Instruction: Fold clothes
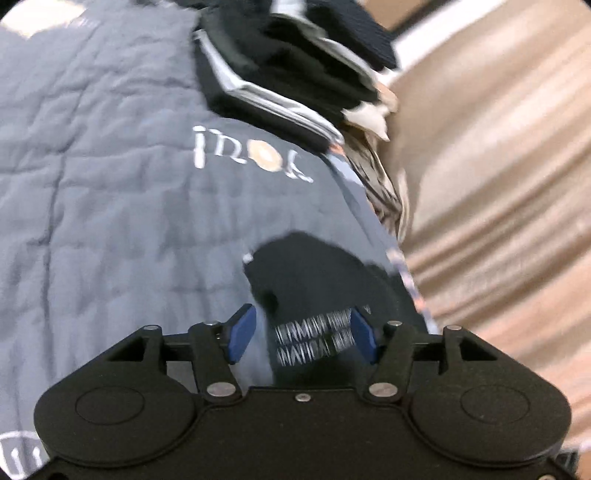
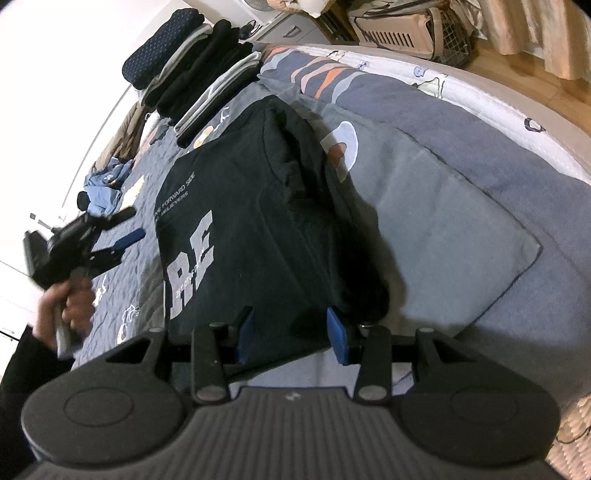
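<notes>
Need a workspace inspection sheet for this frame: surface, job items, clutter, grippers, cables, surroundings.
Surface: bed with grey-blue quilt, printed patches; grey pillow under the shirt's right side.
Job's things: black T-shirt with white lettering, partly folded, lying on quilt and pillow; stack of folded clothes at the far end of the bed.
Clutter: crumpled light blue garment near the far left edge.
Grippers: left gripper open, shirt edge between the jaws, not clamped; right gripper open over the shirt's near edge.
Cables: nothing seen.
Surroundings: beige curtain beside the bed; basket and wood floor beyond it.
</notes>
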### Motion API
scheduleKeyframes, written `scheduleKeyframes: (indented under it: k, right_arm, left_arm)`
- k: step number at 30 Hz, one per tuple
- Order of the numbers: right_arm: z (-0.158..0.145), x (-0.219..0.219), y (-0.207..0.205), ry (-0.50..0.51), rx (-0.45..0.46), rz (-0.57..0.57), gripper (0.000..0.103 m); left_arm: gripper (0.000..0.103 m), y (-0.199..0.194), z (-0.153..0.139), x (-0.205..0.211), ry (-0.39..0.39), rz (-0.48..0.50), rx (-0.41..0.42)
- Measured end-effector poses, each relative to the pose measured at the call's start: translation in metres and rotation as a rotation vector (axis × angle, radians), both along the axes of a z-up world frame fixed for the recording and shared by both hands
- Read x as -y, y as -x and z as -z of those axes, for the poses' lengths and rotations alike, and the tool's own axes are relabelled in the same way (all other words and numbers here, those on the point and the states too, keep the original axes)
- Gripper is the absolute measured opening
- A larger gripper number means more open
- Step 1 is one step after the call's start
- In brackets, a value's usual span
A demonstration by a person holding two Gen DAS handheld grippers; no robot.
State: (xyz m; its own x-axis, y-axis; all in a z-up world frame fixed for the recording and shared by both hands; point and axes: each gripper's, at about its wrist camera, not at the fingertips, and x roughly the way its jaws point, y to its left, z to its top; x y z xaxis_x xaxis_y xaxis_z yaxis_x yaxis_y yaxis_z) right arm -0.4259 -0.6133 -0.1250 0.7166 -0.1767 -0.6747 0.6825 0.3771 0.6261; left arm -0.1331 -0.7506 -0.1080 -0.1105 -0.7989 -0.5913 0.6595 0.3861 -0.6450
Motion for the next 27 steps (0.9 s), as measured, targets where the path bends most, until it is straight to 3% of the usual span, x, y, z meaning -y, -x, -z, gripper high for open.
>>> scheduleKeyframes:
  k: [10,17,21,23,27]
  right_arm:
    - [0.002,0.000,0.001,0.004,0.011,-0.009,0.042]
    - [0.003,-0.002,0.001,0.007,0.016,-0.012,0.042]
    - [0.004,-0.004,0.002,0.012,0.026,-0.011,0.042]
    - [0.005,-0.005,0.003,0.012,0.031,-0.010,0.042]
    - [0.006,-0.006,0.004,0.014,0.035,-0.010,0.042]
  left_arm:
    - [0.059,-0.019,0.045,0.033,-0.021,-0.017,-0.161]
    - [0.057,-0.022,0.055,0.052,-0.005,-0.021,-0.197]
    - [0.028,-0.019,0.043,0.055,0.022,0.017,-0.099]
    - [0.019,-0.016,0.035,0.053,0.055,0.054,-0.049]
    - [0.013,0.005,0.012,0.050,0.119,0.158,0.212]
